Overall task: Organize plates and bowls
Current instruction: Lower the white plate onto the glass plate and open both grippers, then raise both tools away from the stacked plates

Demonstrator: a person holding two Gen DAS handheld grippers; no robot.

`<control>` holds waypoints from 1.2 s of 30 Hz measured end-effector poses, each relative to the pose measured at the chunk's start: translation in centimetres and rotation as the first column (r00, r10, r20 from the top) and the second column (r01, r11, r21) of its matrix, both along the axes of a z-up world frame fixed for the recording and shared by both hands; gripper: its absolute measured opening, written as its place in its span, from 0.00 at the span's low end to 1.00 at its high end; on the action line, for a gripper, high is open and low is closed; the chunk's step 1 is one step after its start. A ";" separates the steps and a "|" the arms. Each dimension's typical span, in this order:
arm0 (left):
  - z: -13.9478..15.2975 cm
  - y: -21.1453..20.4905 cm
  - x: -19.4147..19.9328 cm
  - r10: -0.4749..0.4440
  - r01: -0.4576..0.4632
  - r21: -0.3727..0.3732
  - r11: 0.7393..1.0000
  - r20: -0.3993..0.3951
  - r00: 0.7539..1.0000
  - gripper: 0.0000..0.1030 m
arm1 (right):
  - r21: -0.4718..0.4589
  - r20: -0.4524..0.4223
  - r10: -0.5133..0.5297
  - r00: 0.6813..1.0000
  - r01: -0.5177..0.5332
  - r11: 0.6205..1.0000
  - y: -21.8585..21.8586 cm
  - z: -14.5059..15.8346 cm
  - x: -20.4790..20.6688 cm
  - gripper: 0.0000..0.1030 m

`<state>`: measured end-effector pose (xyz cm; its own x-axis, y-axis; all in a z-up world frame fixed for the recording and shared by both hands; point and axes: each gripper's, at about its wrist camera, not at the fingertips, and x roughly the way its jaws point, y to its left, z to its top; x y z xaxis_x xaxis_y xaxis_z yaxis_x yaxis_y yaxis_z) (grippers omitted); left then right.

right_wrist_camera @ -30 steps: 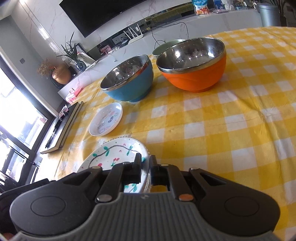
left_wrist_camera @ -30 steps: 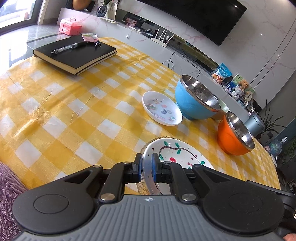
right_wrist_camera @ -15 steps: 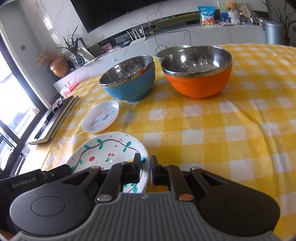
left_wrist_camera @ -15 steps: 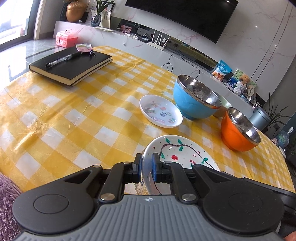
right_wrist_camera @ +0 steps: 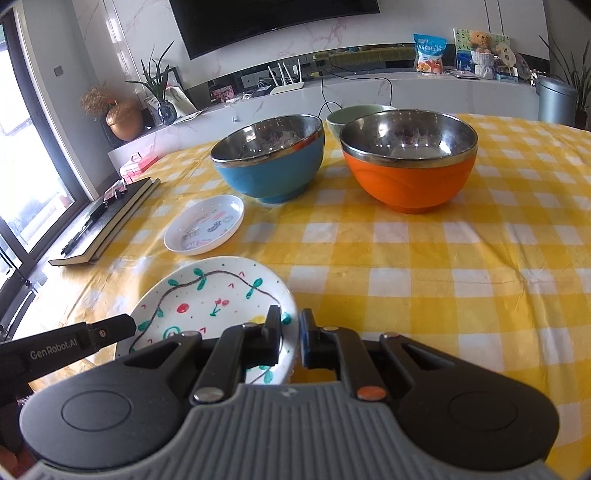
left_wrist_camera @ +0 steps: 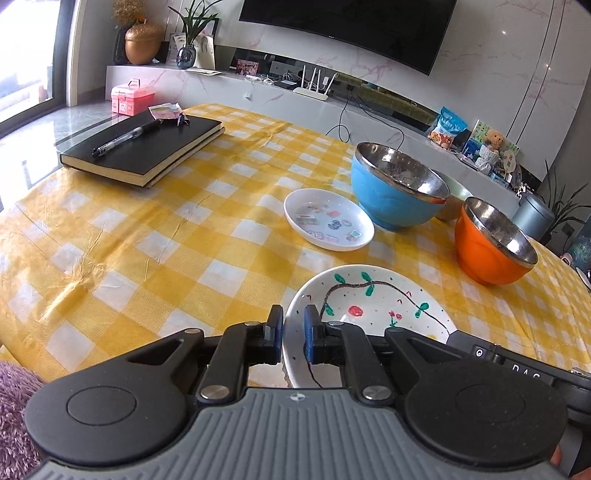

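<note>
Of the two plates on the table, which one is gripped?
The larger hand-painted plate with the vine and flowers: each hand-held gripper, left and right, clamps its rim. The small sticker-patterned plate lies untouched beside the blue bowl.

- A dark curved television [left_wrist_camera: 351, 29] hangs on a white marble wall [left_wrist_camera: 491, 62].
- Below it runs a long pale console [right_wrist_camera: 369, 86] carrying a router [left_wrist_camera: 314, 90], a gold vase [left_wrist_camera: 142, 44] and plants.
- Daylight comes through a tall window [right_wrist_camera: 22, 155].
- A yellow checked cloth [left_wrist_camera: 166, 240] covers the tabletop.
</note>
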<state>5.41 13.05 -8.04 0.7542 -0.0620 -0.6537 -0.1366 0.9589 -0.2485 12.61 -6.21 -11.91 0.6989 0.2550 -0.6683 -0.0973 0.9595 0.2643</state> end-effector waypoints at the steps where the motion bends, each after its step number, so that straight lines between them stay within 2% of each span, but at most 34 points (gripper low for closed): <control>1: 0.0 0.0 -0.1 0.000 0.000 0.002 1.000 0.001 1.000 0.12 | 0.002 -0.002 -0.001 1.000 0.001 1.000 0.0 0.0 0.1 0.08; 6: 0.5 0.2 -0.3 0.002 -0.002 -0.003 1.000 0.004 1.000 0.14 | -0.009 0.006 -0.003 1.000 0.003 1.000 -0.1 0.3 -0.1 0.14; 8: 0.8 0.4 -0.4 0.004 -0.004 -0.022 1.000 -0.002 1.000 0.31 | -0.003 0.004 -0.007 1.000 0.007 1.000 -0.4 0.4 -0.3 0.24; 11: 0.9 0.8 -0.7 0.002 -0.004 -0.073 0.997 -0.017 1.000 0.47 | 0.006 -0.005 -0.006 1.000 0.006 1.000 -0.8 0.7 -0.7 0.28; 16: 0.7 0.7 -1.4 -0.024 0.019 -0.098 0.995 -0.048 0.999 0.47 | 0.023 -0.020 0.006 1.000 -0.006 1.000 -1.3 1.1 -2.0 0.28; 19: 0.4 0.1 -1.6 -0.037 0.033 -0.072 0.997 -0.060 0.998 0.33 | 0.033 -0.026 0.016 1.000 -0.015 0.999 -1.2 1.0 -2.5 0.28; 23: 0.1 -0.5 -1.4 -0.044 0.042 -0.034 0.999 -0.089 0.995 0.27 | 0.006 -0.050 0.023 0.998 -0.022 1.000 -0.7 0.5 -2.5 0.28; 29: 0.1 -0.5 -1.4 -0.046 0.044 -0.028 0.999 -0.093 0.995 0.27 | -0.011 -0.050 0.023 0.998 -0.023 1.000 -0.5 0.4 -2.3 0.27; 36: 1.9 0.8 -1.1 -0.022 0.020 -0.066 0.998 -0.040 0.999 0.27 | 0.005 -0.012 0.013 1.000 -0.013 1.000 -0.8 1.6 -1.7 0.27</control>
<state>4.34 13.83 -6.16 0.7254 -0.1212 -0.6776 -0.1278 0.9436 -0.3056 10.89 -7.03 -10.34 0.6872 0.2677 -0.6753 -0.1068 0.9568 0.2706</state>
